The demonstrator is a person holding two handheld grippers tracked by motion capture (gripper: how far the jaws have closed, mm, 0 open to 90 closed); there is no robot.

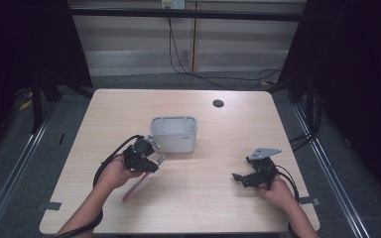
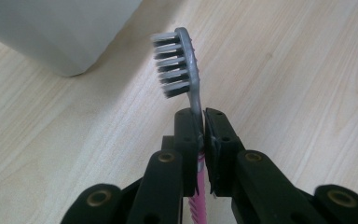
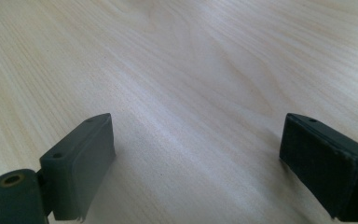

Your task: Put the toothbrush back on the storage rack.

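Gripping a toothbrush point(image 2: 186, 70) by its neck, your left tongs point(image 2: 203, 140) are closed tight on it, with the grey bristled head sticking out past the jaw tips and the pink handle running back between the jaws toward your hand. In the left gripper view the bristles face left, and the head hangs above the bare wood, apart from the white container point(image 2: 56, 32) whose rounded corner fills the upper left of that view.

From the high view, your left tongs point(image 1: 155, 157) sit left of the surface's centre, just in front of the white container point(image 1: 174, 134), which stands upright and open-topped near the middle of the surface point(image 1: 213, 208). The toothbrush point(image 1: 135, 187) slants down and back from the jaws, its pink handle trailing toward the near edge beside your left hand point(image 1: 113, 173). Whether the handle's end touches the wood, you cannot tell from here.

Your right tongs point(image 1: 237, 177) lie low toward the near right corner, well apart from the container and the brush, held by your right hand point(image 1: 278, 191). In the right gripper view the right tongs point(image 3: 196, 158) stand wide apart with nothing between the jaws, just pale wood grain running beneath them.

A small dark round hole point(image 1: 218, 103) sits near the far edge, right of the middle.
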